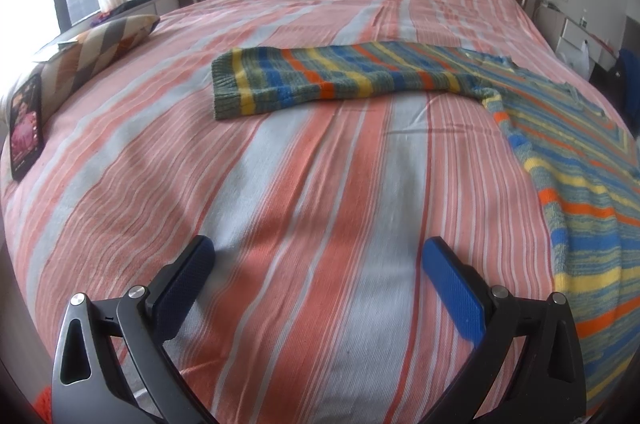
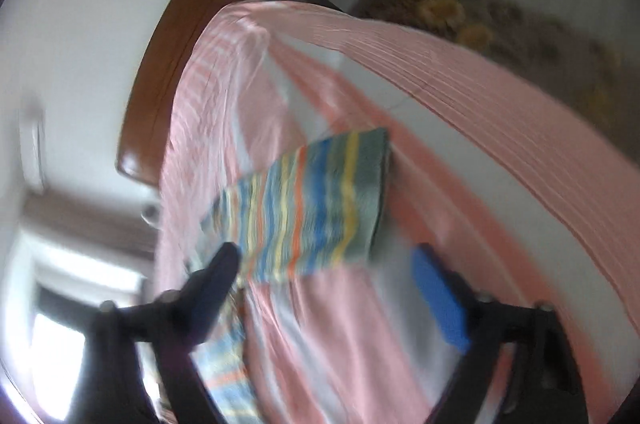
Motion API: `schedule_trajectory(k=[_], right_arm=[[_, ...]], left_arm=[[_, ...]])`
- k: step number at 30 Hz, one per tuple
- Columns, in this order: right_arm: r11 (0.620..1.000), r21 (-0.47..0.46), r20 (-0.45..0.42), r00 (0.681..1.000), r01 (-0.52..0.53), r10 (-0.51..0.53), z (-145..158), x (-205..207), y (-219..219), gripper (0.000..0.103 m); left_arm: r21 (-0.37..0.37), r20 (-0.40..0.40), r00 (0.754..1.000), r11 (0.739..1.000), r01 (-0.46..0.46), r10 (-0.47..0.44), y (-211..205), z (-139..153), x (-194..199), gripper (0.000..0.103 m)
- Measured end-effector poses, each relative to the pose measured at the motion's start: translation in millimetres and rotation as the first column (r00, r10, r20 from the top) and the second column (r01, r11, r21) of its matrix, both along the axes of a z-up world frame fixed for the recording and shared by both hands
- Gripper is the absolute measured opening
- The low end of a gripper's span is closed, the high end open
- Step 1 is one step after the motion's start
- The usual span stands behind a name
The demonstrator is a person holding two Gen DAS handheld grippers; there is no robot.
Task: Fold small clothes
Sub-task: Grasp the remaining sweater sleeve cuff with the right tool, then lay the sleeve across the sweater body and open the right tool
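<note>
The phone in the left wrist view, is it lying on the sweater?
No, the phone lies at the left edge of the bed, far apart from the sweater.

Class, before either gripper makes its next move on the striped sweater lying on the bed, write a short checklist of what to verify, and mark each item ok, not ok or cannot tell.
1. Striped sweater lies on the bed: ok.
2. Sleeve stretched out flat, unfolded: ok.
3. Left gripper open, nothing between its fingers: ok.
4. Right gripper open, holding nothing: ok.
5. Right wrist view sharp enough to aim: not ok, blurred.
6. Phone clear of the sweater: ok.
</note>
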State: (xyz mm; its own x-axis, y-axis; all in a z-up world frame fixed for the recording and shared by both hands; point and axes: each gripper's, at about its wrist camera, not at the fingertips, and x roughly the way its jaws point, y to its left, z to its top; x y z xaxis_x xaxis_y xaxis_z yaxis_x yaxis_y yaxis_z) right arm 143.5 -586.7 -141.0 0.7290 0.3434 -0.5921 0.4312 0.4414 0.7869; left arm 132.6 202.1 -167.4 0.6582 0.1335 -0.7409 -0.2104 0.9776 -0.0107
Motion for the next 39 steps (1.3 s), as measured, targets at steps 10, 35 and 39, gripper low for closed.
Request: schedule_trajectory(k=[10, 35, 39], right_arm=[[0.999, 0.033, -0.064, 0.998, 0.008, -0.006, -24.0, 40.1, -4.7, 0.043], [0.607, -0.504, -0.111, 0.743, -0.614, 0.66, 88.4, 212.4, 398.1, 0.019], [0.688, -0.23, -0.025, 0.711, -0.688, 0.703, 50.6, 208.3, 393.9, 0.077]], left_arm=[[0.001, 0.001, 1.0, 1.0, -0.001, 0.001, 0.9, 0.6, 0.3, 0.103], [0.002, 0.004, 1.0, 1.0, -0.005, 0.005, 1.8, 0.8, 0.4, 0.103], [0.003, 0.004, 1.0, 1.0, -0.005, 0.005, 1.3, 0.5, 0.2, 0.103]])
